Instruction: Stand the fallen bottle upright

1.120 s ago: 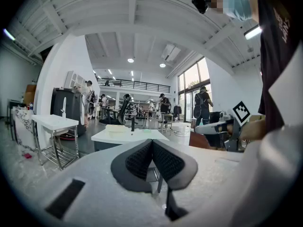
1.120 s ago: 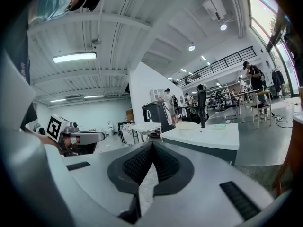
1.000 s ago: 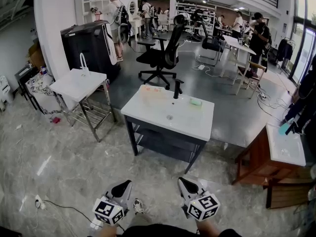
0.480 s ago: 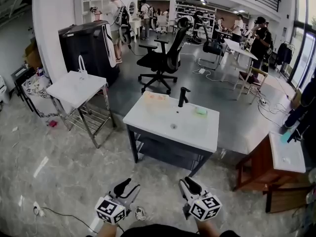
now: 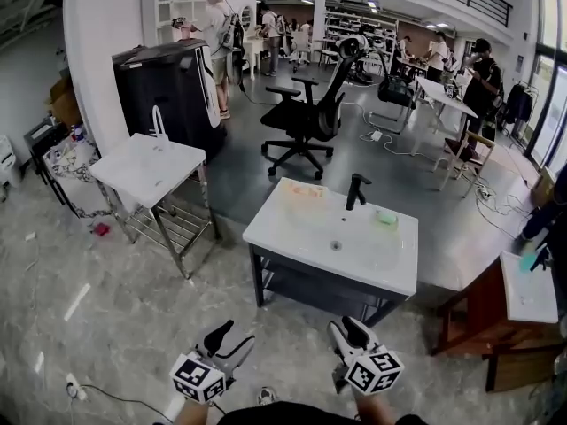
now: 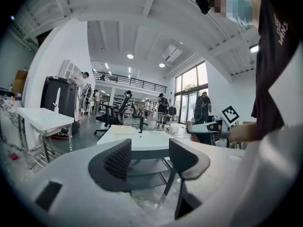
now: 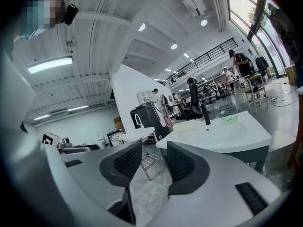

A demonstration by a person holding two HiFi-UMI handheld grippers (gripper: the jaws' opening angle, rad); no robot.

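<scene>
My left claw (image 5: pixel 232 336) and right claw (image 5: pixel 347 330) just opened, empty; I'd keep level toward the sink (image 5: pixel 390 268), seeking the bottle.

I see even, bright light: ceiling lamps (image 6: pixel 129 56) above the white washbasin (image 5: pixel 292 224), tall windows (image 5: pixel 554 60) glaring to its right, soft shadow beneath it. Both gripper views bulge, darken at the rims and blur up close.

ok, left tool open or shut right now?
Open. Left tool: the jaws stand apart in the left gripper view, with nothing between them; they have just been opening.
</scene>
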